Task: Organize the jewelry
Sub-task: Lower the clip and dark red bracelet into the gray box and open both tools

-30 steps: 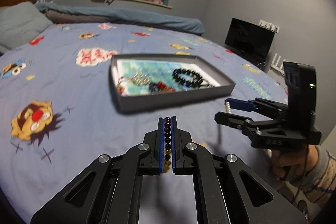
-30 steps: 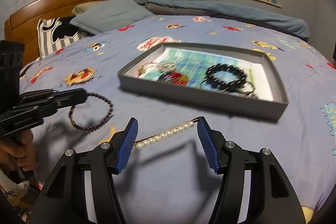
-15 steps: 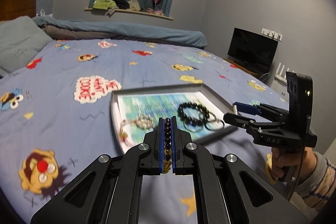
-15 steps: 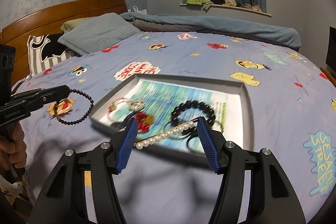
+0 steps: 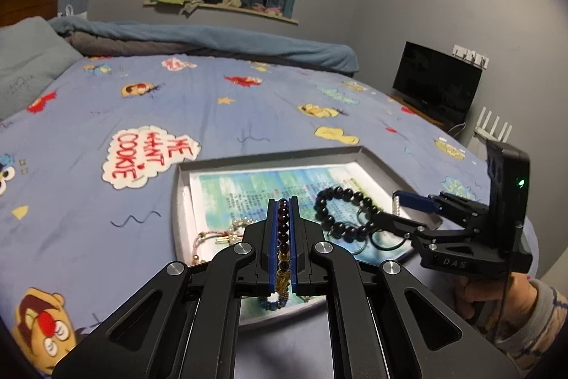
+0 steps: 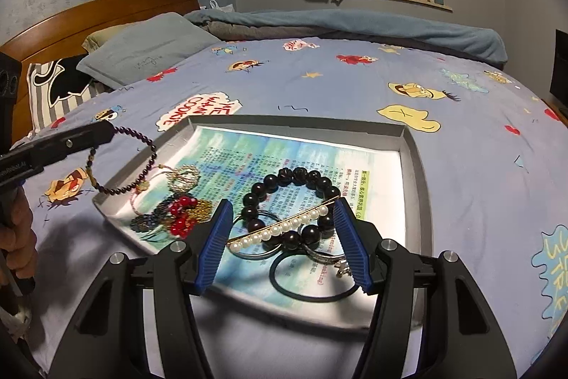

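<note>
My left claw (image 5: pixel 283 212) grips the dark purple bead bracelet (image 6: pixel 142 162); right claw (image 6: pixel 282 229) pinches the gold-backed pearl bar clip (image 6: pixel 280 231). Lower both into the grey shallow tray (image 6: pixel 411 166), release clear of the black bead bracelet (image 6: pixel 291 201).

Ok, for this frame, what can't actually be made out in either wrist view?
- Left wrist view: most of the purple bead bracelet hangs below the left gripper, hidden by its fingers.
- Left wrist view: the near part of the gray tray is covered by the gripper body.
- Right wrist view: the printed text on the paper liner is too small to read.
- Right wrist view: whether the pearl bar is firmly gripped by the right gripper.
</note>
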Demonstrator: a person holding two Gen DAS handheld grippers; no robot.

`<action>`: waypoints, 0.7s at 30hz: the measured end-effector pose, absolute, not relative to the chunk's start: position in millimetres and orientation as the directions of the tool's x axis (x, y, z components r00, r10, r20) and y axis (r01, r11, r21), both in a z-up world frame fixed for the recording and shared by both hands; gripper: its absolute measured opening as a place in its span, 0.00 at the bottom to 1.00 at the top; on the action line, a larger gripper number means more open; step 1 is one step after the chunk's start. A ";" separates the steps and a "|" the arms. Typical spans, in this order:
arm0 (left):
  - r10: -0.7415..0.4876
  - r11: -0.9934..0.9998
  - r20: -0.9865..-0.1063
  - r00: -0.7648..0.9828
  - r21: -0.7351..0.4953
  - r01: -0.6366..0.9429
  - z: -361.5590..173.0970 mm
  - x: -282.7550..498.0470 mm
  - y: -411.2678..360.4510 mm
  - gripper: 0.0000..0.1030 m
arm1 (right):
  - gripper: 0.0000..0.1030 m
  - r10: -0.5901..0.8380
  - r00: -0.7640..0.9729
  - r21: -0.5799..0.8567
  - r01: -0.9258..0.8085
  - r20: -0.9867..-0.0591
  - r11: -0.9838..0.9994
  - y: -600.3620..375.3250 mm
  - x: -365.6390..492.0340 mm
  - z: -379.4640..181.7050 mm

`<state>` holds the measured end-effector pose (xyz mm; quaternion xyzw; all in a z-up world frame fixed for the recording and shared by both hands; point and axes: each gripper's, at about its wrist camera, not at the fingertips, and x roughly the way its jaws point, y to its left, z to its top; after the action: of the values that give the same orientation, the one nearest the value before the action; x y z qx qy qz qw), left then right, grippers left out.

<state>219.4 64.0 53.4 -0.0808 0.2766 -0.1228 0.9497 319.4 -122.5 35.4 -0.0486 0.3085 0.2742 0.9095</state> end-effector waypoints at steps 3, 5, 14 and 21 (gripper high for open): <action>-0.266 0.961 -0.527 0.807 -0.215 0.176 41.6 226.1 61.0 0.06 | 0.57 0.465 0.655 0.076 -0.530 -0.596 0.844 -121.0 322.5 31.7; -0.263 0.961 -0.535 0.803 -0.216 0.171 36.1 227.8 60.8 0.06 | 0.57 0.463 0.652 0.077 -0.529 -0.600 0.845 -121.0 324.3 29.6; -0.205 0.975 -0.559 0.803 -0.189 0.117 22.3 228.4 63.1 0.29 | 0.63 0.445 0.642 0.070 -0.522 -0.624 0.850 -119.6 328.9 20.8; -0.202 0.975 -0.546 0.813 -0.189 0.115 19.9 211.2 62.4 0.41 | 0.78 0.483 0.666 0.102 -0.525 -0.569 0.845 -131.3 318.7 24.1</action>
<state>211.2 62.4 19.9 -0.0738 0.2943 -0.0834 0.9492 318.7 -131.3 24.1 -0.0351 0.3012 0.2763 0.9120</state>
